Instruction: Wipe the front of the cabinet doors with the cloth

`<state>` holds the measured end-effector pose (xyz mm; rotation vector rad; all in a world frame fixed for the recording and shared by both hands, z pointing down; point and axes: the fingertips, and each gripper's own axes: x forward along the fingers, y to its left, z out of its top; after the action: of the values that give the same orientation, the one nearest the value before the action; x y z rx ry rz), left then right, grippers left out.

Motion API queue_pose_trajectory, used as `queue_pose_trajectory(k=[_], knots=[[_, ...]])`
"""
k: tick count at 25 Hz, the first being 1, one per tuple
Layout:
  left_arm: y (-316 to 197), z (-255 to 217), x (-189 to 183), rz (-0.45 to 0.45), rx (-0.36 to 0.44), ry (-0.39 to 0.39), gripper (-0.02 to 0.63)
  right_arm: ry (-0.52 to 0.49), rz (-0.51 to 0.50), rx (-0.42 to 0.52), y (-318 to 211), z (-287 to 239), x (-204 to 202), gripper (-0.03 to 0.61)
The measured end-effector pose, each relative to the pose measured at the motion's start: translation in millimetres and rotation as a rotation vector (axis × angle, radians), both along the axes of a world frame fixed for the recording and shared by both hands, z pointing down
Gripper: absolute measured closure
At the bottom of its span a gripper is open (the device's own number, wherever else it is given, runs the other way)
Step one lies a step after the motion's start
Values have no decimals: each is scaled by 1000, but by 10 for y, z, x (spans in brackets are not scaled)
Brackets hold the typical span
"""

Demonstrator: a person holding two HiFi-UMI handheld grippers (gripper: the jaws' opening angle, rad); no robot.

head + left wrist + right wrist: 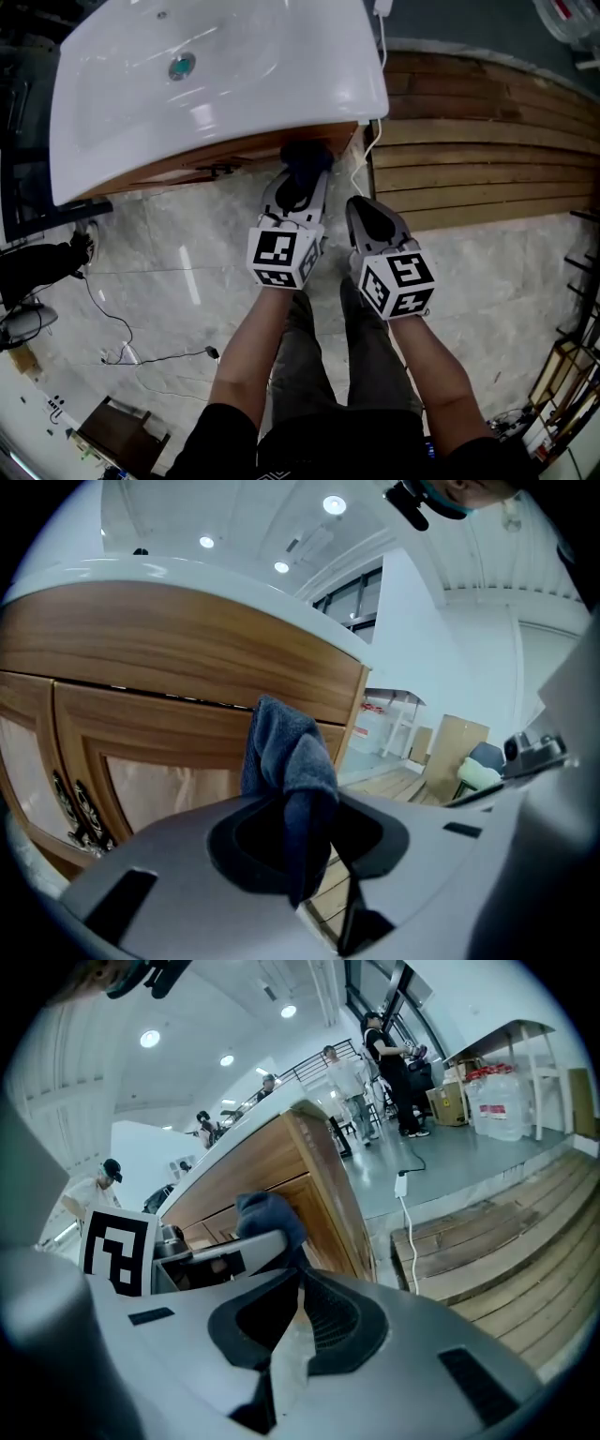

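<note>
- A white washbasin fills the upper left of the head view, seen from above, over a pale marble floor.
- Under the basin sits a wooden cabinet. The left gripper view shows its framed door with a dark ornate handle at the far left.
- The left gripper reaches forward to the cabinet front, near the cabinet's right corner. Its jaws are clamped on a dark blue cloth.
- The cloth bunches up above the jaws and hangs down between them, right in front of the door's top rail. Whether it presses on the wood cannot be told.
- The right gripper is just beside the left one, a little farther from the cabinet. Its jaws are together with nothing between them.
- The right gripper view looks past its own jaws to the cloth and the cabinet's side.
- A white cable runs down beside the cabinet's right corner.
- A slatted wooden platform lies to the right.
</note>
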<state>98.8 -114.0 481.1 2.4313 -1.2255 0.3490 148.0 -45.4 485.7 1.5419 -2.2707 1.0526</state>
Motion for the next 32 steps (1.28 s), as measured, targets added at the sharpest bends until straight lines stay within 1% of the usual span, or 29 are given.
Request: queue_pose_trajectory(k=[6, 8, 12, 16, 19, 27, 29, 32], knots=[[67, 42, 310, 57, -6, 10, 512, 9, 20, -11, 46, 26, 166, 534], [89, 48, 328, 65, -4, 3, 512, 12, 22, -9, 51, 13, 192, 534], [143, 80, 212, 38, -19, 6, 512, 18, 21, -12, 62, 26, 203, 534], [234, 169, -67, 26, -33, -21, 512, 13, 6, -21, 74, 64, 35, 534], [275, 266, -375, -9, -49, -47, 512, 8, -20, -28, 92, 87, -169, 534], [172, 377, -1349, -193, -55, -74, 512, -3, -93, -46, 83, 181, -739, 534], [118, 389, -1525, -238, -50, -75, 512, 2, -115, -48, 90, 205, -852, 534], [30, 402, -1673, -274, -40, -66, 512, 6, -137, -54, 75, 248, -990, 534]])
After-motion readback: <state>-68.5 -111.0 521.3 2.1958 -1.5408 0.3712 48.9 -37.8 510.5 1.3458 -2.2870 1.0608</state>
